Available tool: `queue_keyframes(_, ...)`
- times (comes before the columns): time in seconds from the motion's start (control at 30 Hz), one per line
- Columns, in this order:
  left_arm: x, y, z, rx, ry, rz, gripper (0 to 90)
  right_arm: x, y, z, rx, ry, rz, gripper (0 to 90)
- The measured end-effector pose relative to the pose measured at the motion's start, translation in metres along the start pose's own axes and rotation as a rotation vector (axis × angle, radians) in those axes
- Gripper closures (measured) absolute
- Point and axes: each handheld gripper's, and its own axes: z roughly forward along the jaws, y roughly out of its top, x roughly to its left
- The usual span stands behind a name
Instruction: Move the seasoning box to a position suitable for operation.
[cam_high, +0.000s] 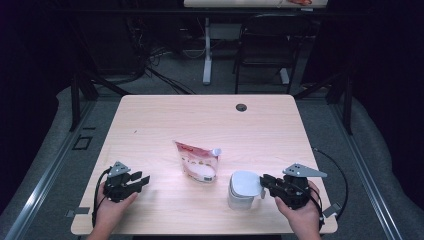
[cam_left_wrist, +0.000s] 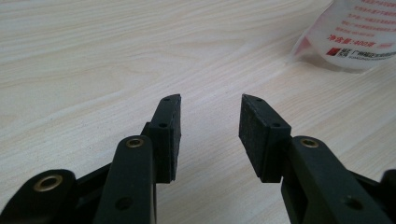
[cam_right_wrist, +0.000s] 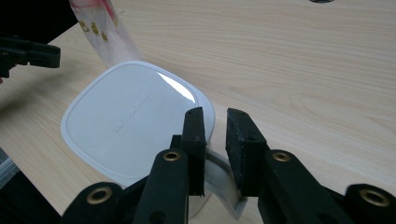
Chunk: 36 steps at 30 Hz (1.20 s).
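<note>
At table's near edge, right claw (cam_right_wrist: 215, 116) grips container tab (cam_right_wrist: 223, 179) (left claw (cam_left_wrist: 210, 105) agape).

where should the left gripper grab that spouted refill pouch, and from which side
Best guess: the top corner beside the cap of the pouch. It lies flat with that spout end pointing away from the person, so the open left gripper could come in low from its left and close its fingers across the thin sealed edge.

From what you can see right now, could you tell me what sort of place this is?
Probably a lab or recording workspace rather than a home: a bare wooden table with a cable hole, loose cables on the grey floor behind it, dark surroundings, and another desk at the back.
</note>
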Motion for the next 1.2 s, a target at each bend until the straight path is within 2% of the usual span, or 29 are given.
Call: queue_keyframes(1.2,-0.0002,0.0002,0.0003,0.005,0.003,0.002,59.0,-0.003,-0.0019,0.0001,-0.002,0.011,0.013,78.5)
